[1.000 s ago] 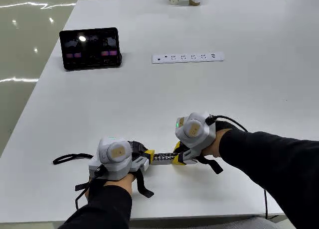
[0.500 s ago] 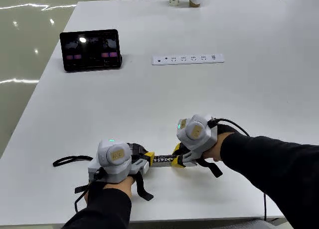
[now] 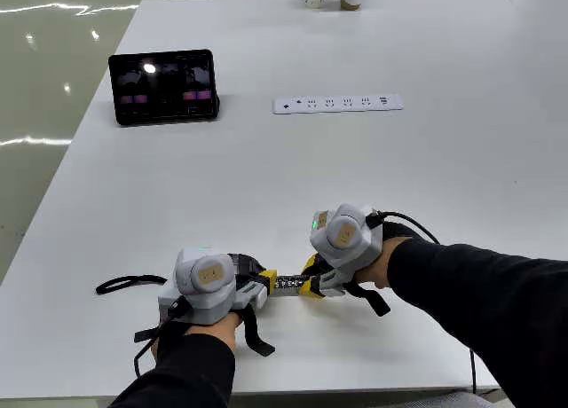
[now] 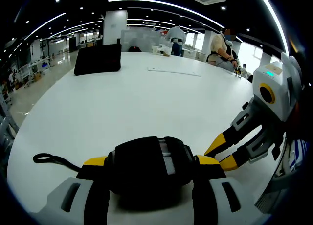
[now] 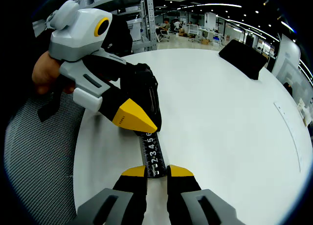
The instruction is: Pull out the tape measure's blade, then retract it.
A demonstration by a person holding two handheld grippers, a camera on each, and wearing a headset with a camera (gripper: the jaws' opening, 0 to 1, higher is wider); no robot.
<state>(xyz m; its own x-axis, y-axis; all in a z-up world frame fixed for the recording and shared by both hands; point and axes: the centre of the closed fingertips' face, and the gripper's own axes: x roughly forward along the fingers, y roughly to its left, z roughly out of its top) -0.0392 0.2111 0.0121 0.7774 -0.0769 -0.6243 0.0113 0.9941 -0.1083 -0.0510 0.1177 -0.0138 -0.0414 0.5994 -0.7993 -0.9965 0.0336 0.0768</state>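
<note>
Your left claw is clamped on the tape measure: the black case sits between its two yellow tips, one touching each side. Your right claw is nearly closed, pinching the blade. The tape runs straight up between its two yellow tips, with the digits 2 to 6 readable on the exposed part. I can't tell if the end hook is inside the pinch, because the tips hide it. Only a short stretch of blade is out. In your head view it bridges the small gap between the two claws, low over the table near its front edge. The case is at the left end of that gap and the right claw's tips are at the right end, so the two claws are close together and roughly facing each other. In the right gripper view one yellow tip of the left claw lies just over the slot where the blade leaves the case. The case's black strap trails out to the left and lies flat on the table. You have one hand on each gripper, both forearms in dark sleeves, and a black cable loops off the right gripper. Farther back on the table are a dark tablet propped upright on the left and a white power strip lying flat near the middle, both well apart from the tape measure.
</note>
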